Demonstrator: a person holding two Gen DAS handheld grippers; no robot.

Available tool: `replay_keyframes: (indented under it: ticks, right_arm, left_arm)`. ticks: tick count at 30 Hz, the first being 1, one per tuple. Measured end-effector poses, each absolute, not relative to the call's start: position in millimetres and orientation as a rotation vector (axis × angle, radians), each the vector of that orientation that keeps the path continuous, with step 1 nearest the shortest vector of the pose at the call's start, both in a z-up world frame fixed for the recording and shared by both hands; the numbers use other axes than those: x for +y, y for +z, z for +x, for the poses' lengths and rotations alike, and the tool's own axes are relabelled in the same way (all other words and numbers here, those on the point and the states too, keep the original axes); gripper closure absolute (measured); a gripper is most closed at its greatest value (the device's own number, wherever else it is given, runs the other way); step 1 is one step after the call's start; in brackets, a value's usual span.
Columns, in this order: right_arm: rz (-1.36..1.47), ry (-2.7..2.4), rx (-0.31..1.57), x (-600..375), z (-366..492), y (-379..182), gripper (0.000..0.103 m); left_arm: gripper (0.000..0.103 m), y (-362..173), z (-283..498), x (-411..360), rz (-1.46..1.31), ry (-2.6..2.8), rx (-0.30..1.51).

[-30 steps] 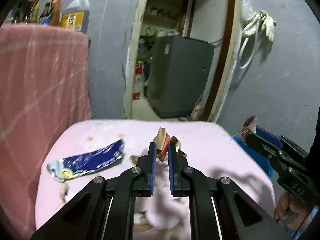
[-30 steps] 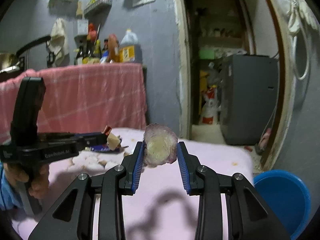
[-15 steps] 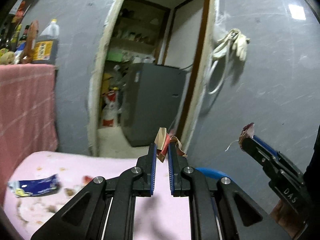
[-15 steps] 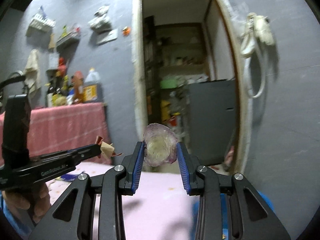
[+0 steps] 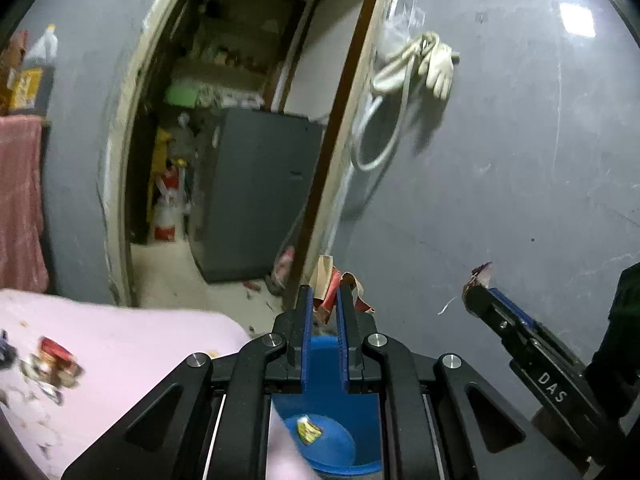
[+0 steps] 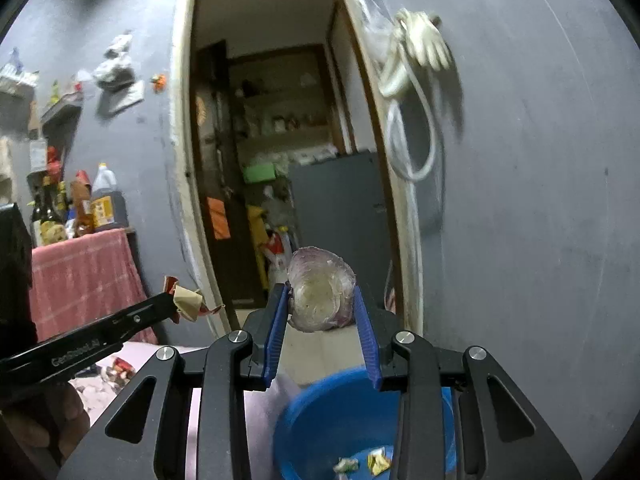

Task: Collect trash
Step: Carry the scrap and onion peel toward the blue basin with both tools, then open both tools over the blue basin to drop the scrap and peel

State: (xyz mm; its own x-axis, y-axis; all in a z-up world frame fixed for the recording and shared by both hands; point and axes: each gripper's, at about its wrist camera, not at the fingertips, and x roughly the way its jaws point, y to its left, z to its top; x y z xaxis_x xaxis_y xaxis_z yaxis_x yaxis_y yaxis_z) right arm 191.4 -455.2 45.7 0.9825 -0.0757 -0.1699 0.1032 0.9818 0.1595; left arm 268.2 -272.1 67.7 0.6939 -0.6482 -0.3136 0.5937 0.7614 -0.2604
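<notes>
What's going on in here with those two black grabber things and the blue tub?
A person is clearing trash off a pink table with handheld tongs. The left tongs pinch a crumpled red-and-tan wrapper; the right tongs grip a purple onion piece. Both hang above a blue bin beside the table, which already holds a few scraps. Neither piece has been dropped yet, and more litter remains on the table.

Grey painted wall (image 5: 520, 160), scuffed. Open doorway (image 6: 260, 120) at 12 o'clock leads to a dim storeroom: cluttered shelves (image 6: 280, 128), dark grey cabinet (image 5: 260, 192). White glove and hose (image 5: 416, 68) hang at 1 o'clock. Pink-draped counter (image 6: 80, 272) with bottles (image 6: 104, 200) at 9 o'clock. Pale floor (image 5: 168, 276).
</notes>
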Motion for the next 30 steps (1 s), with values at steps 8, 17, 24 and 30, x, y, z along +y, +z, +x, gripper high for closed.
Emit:
replay_keyframes:
  ticks: [8,17,24,30]
  right_arm:
    - [0.230,-0.105,0.283,-483.9,207.1,15.1,0.069]
    - [0.279,-0.120,0.383,-499.0,218.3,-8.0,0.069]
    - [0.291,-0.120,0.401,-500.5,222.1,-9.5,0.062]
    - [0.290,-0.120,0.399,-500.2,223.5,-7.9,0.059]
  left_arm:
    - [0.094,41.6,289.3,-304.0,-0.120,-0.707,0.534]
    - [0.090,8.2,304.8,-324.3,-0.105,-0.706,0.654]
    - [0.085,-2.8,315.5,-317.5,-0.167,-0.685,0.723]
    - [0.072,8.1,314.0,-306.2,-0.178,-0.682,0.694]
